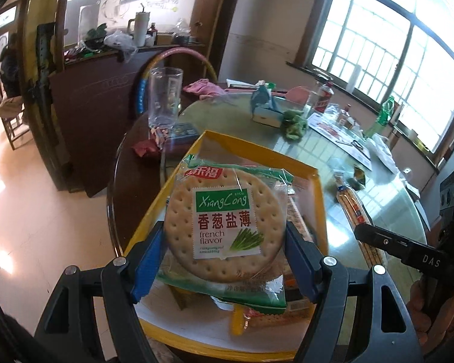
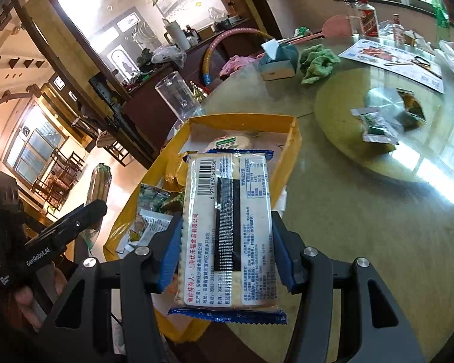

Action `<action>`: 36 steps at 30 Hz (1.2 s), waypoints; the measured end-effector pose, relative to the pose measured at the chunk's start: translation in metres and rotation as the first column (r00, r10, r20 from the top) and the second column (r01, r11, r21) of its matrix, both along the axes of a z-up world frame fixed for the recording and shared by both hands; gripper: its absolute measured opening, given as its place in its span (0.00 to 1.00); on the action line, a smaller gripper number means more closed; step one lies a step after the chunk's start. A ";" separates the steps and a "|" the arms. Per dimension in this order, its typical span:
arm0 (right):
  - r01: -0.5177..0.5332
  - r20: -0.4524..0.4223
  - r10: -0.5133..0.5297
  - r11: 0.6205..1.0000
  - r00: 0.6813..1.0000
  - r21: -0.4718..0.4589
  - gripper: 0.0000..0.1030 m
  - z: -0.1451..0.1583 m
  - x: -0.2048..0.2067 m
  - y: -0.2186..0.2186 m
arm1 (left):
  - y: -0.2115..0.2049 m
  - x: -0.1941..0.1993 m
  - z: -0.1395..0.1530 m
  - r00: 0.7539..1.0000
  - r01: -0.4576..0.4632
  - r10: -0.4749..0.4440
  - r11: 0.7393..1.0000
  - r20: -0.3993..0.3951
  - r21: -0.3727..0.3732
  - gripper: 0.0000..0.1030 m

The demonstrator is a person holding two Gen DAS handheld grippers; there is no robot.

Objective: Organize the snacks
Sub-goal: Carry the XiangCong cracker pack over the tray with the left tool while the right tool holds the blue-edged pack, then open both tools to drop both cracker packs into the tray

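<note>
Jaws of my left gripper (image 1: pixel 225 251) stand wide, their blue pads pressed on either edge of a round scallion cracker in a clear, green-trimmed wrapper (image 1: pixel 224 227), label facing the camera. Jaws of my right gripper (image 2: pixel 225 248) stand narrower, clamped on the long sides of a rectangular pack of crackers in a clear wrapper with blue serrated ends (image 2: pixel 227 230), barcode side up.

Both packs hang over a shallow yellow cardboard tray with a white floor (image 1: pixel 313 172), which sits at the near edge of a round glass-topped table (image 2: pixel 348 211). In the right wrist view the tray (image 2: pixel 293 139) already contains another round cracker pack (image 2: pixel 233 142) at its far end and several small green-and-white sachets (image 2: pixel 154 199) at its left side, beneath the held rectangular pack.

Just behind the tray stands a tall clear plastic tumbler (image 1: pixel 165 99). On the glass turntable (image 2: pixel 342 139) lie two small foil sachets (image 2: pixel 378 127), well apart from the tray. A long pack of breadsticks (image 1: pixel 352 202) lies on the table to the right of the tray, as I see it from the left wrist. Farther back are a teal tissue box (image 2: pixel 280 59) and a crumpled green cloth (image 2: pixel 317 63).
</note>
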State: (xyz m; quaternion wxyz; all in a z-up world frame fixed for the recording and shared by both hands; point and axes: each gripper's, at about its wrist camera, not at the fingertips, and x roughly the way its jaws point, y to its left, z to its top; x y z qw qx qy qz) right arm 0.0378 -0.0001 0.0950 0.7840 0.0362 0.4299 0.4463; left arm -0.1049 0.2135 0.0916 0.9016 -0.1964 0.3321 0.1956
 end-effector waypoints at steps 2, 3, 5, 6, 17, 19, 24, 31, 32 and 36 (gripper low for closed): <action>-0.005 -0.004 0.005 1.000 1.000 -0.011 0.54 -0.002 0.004 0.012 | 0.004 0.004 0.000 1.000 0.004 -0.004 1.000 -0.001 -0.002 0.73; -0.008 -0.006 0.008 1.000 1.000 -0.014 0.54 -0.003 0.005 0.016 | 0.005 0.007 0.000 1.000 0.010 -0.010 1.000 0.003 -0.002 0.73; -0.004 -0.014 0.003 1.000 1.000 -0.029 0.54 -0.006 0.014 0.029 | 0.008 0.017 0.002 1.000 0.027 -0.027 1.000 0.003 0.002 0.73; 0.003 -0.021 -0.004 0.999 1.000 -0.033 0.54 -0.008 0.018 0.032 | 0.010 0.021 0.001 1.000 0.030 -0.030 1.000 0.000 0.004 0.73; 0.079 -0.049 -0.082 0.995 0.995 -0.061 0.54 -0.014 0.062 0.083 | 0.054 0.101 -0.036 0.988 0.066 -0.074 0.996 -0.136 -0.058 0.73; 0.091 -0.050 -0.094 0.994 0.994 -0.066 0.55 -0.018 0.065 0.084 | 0.054 0.104 -0.043 0.982 0.069 -0.080 0.995 -0.169 -0.067 0.73; 0.079 -0.088 -0.085 0.995 0.992 -0.061 0.56 -0.027 0.067 0.086 | 0.055 0.106 -0.052 0.973 0.079 -0.106 0.987 -0.206 -0.137 0.74; 0.076 -0.052 -0.073 0.996 0.996 0.054 0.82 -0.008 0.054 0.068 | 0.045 0.105 -0.052 0.966 0.101 -0.134 0.982 -0.219 -0.157 0.81; 0.070 -0.045 -0.067 0.996 0.997 0.061 0.82 -0.005 0.051 0.066 | 0.045 0.104 -0.050 0.969 0.103 -0.137 0.981 -0.207 -0.165 0.81; 0.055 -0.003 -0.055 0.995 0.998 0.086 0.85 0.005 0.036 0.052 | 0.048 0.077 -0.031 0.998 -0.006 -0.003 0.989 -0.064 -0.148 0.81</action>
